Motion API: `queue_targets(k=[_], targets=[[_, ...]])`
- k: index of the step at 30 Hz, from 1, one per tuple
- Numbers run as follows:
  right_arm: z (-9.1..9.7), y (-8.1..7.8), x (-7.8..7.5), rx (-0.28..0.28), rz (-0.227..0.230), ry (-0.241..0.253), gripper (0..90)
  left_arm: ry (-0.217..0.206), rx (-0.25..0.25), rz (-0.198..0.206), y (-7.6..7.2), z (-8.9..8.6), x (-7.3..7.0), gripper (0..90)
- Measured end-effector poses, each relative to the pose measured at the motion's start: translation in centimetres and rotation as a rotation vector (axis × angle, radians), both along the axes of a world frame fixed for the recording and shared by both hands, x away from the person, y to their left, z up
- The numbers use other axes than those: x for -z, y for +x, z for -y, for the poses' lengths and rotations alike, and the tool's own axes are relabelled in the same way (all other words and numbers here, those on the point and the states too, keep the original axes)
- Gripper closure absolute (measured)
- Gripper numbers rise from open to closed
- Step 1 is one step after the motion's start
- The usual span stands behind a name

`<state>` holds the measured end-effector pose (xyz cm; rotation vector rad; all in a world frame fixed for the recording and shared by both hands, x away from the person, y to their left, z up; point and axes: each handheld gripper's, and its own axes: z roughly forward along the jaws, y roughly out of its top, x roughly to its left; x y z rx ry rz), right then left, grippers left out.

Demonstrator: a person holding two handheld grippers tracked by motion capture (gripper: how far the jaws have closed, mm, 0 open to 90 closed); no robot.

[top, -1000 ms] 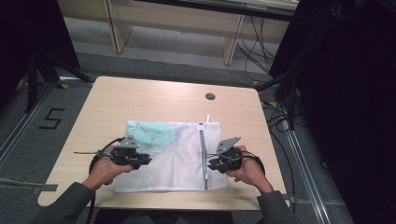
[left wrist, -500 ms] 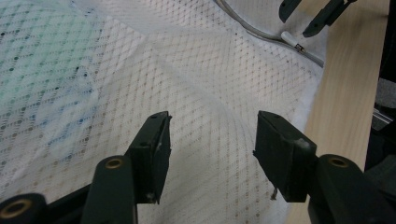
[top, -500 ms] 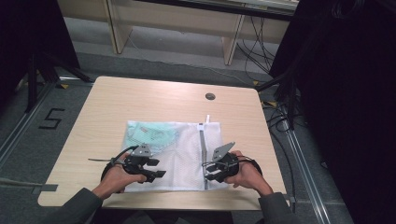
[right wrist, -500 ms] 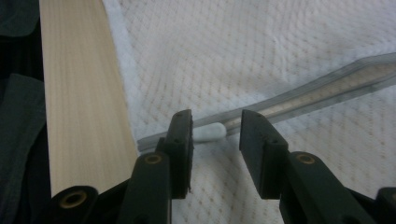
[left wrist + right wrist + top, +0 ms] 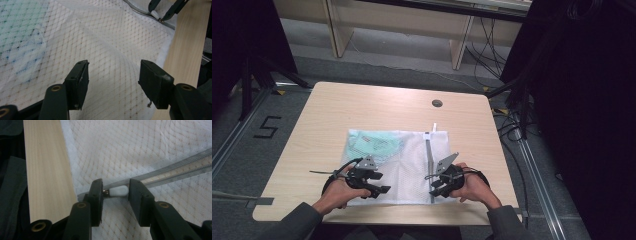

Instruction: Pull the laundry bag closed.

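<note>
**High view: both tools at the near edge of the mesh bag**

High view shows the left hand (image 5: 337, 192) and right hand (image 5: 472, 186) entering from the near edge of the light wooden desk (image 5: 377, 107), each gripping a tool level and pointed inward.

The white mesh zip bag (image 5: 404, 165) lies flat on the near half of the desk, with pale green fabric (image 5: 374, 145) visible inside its far left corner.

The left tool (image 5: 112, 75) has just been opening. Its jaws stand well apart above the mesh, nothing pinched between them.

The right tool (image 5: 115, 192) sits at the near end of the grey zip (image 5: 428, 165). Its jaws bracket the small white zip pull (image 5: 119, 191); whether the pads press on it cannot be told.
</note>
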<state>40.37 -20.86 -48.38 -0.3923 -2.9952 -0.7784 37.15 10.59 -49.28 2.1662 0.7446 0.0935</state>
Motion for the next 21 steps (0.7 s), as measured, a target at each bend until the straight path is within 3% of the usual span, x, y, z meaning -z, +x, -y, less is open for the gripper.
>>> queue_targets(k=[2, 8, 17, 19, 21], targets=[[-0.13, -0.19, -0.04, -0.007, -0.020, 0.013, 68.3, 0.001, 0.002, -0.003, -0.03, 0.07, 0.06, 39.6], [-0.19, -0.32, -0.40, -0.049, -0.014, 0.009, 76.3, 0.007, -0.008, -0.015, -0.11, 0.13, 0.15, 39.1], [-0.07, -0.38, -0.56, -0.062, -0.013, 0.001, 82.2, 0.020, 0.007, -0.011, -0.11, 0.21, 0.19, 38.9], [-0.18, -0.63, -0.58, -0.034, -0.034, 0.018, 83.0, 0.036, 0.016, -0.012, -0.08, 0.13, 0.18, 38.9], [-0.18, -0.67, -0.63, -0.025, -0.039, 0.019, 83.7, 0.020, 0.003, -0.016, -0.14, 0.24, 0.22, 38.9]])
